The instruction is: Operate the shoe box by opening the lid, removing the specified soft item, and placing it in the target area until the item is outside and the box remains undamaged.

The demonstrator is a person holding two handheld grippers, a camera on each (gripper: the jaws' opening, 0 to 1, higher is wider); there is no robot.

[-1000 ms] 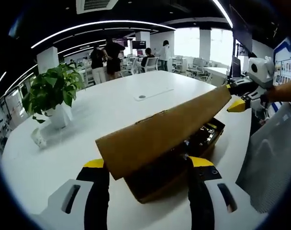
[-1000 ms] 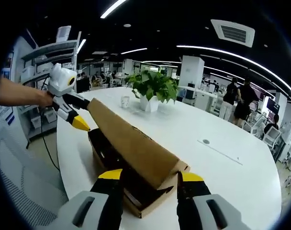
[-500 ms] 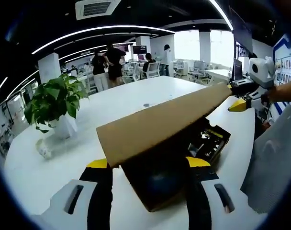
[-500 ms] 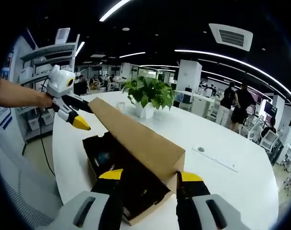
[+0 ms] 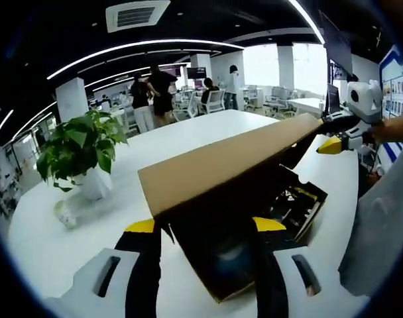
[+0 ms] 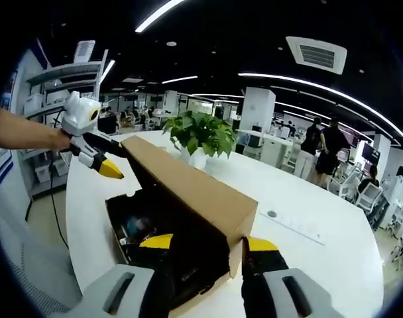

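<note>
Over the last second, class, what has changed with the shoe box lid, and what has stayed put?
The lid has swung further up, each end lifted by a tool: the left tool and the right tool. More of the dark inside of the shoe box now shows. The box itself stayed on the white table, and the potted plant and small cup did not move.

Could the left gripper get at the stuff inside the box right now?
Probably not yet. The left gripper sits at one end of the lid, the right gripper at the other, both apparently busy raising it. The box gapes open over dark contents, so the way in looks free once a gripper lets go.
</note>
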